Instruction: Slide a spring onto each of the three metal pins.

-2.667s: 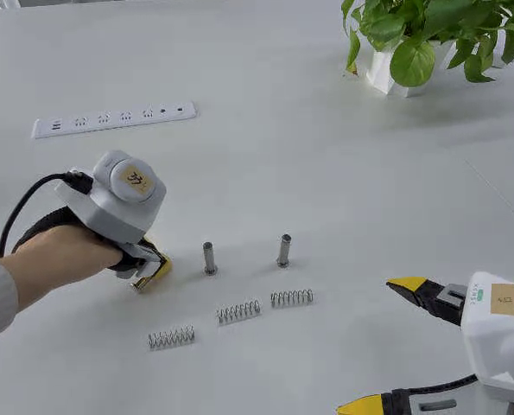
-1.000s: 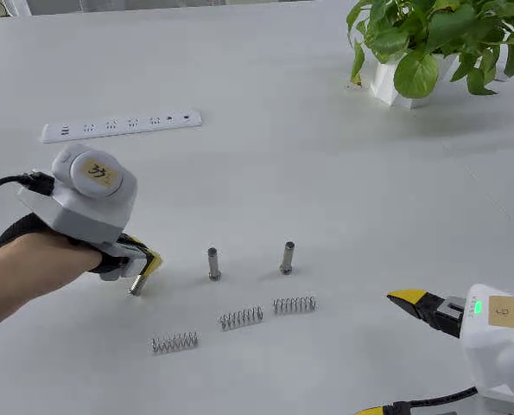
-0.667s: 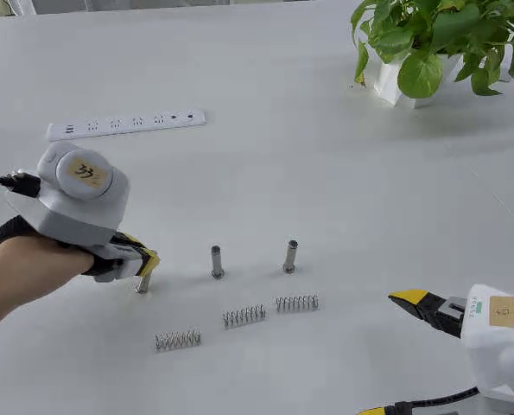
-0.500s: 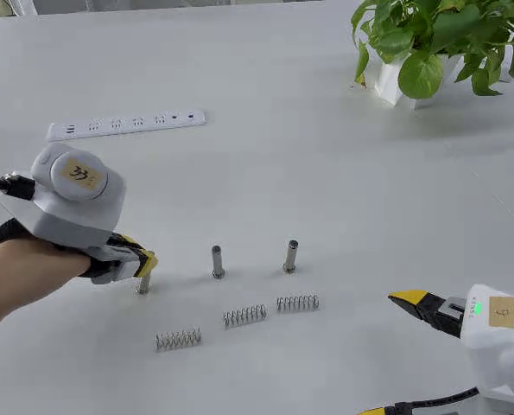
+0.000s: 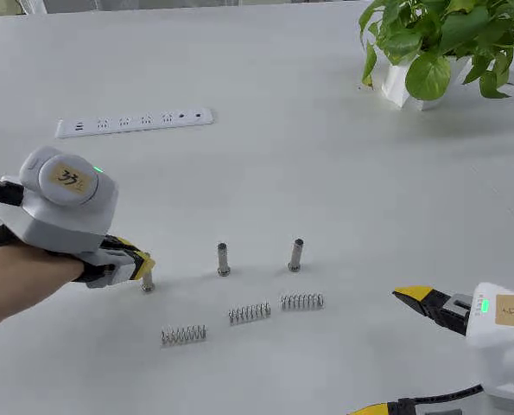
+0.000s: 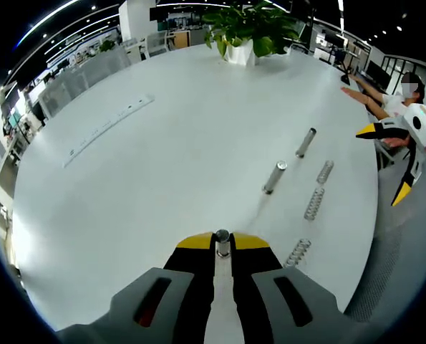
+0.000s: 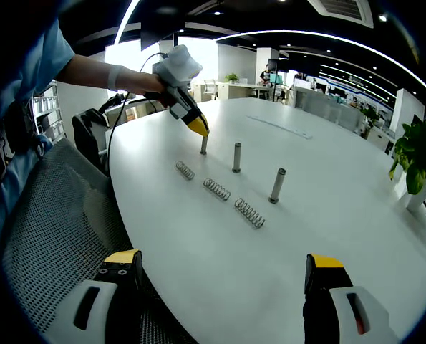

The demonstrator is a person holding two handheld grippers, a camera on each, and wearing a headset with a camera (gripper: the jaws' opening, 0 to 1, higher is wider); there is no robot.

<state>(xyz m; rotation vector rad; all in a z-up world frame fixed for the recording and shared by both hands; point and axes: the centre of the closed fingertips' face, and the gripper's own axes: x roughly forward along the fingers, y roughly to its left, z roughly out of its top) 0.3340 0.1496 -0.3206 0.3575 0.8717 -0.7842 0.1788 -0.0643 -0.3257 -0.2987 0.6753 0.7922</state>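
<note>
Nothing threaded yet, by the look of it. Near the worktop's (image 5: 326, 156) front edge: three pins (image 5: 224, 258) upright, three springs (image 5: 250, 312) lying loose just in front. Left gripper (image 5: 144, 266) pinched tight on the leftmost pin (image 5: 148, 281); right gripper (image 7: 223, 261) gaping wide, holding nothing, well apart from the springs.

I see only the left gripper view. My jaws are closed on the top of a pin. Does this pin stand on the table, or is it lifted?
Observer: It stands. In the head view the pin is upright with its foot on the table, and the left gripper pinches its top.
Operator: And the other one, does it carry anything?
Observer: No. In the right gripper view the right gripper is open, with nothing between its jaws.
</note>
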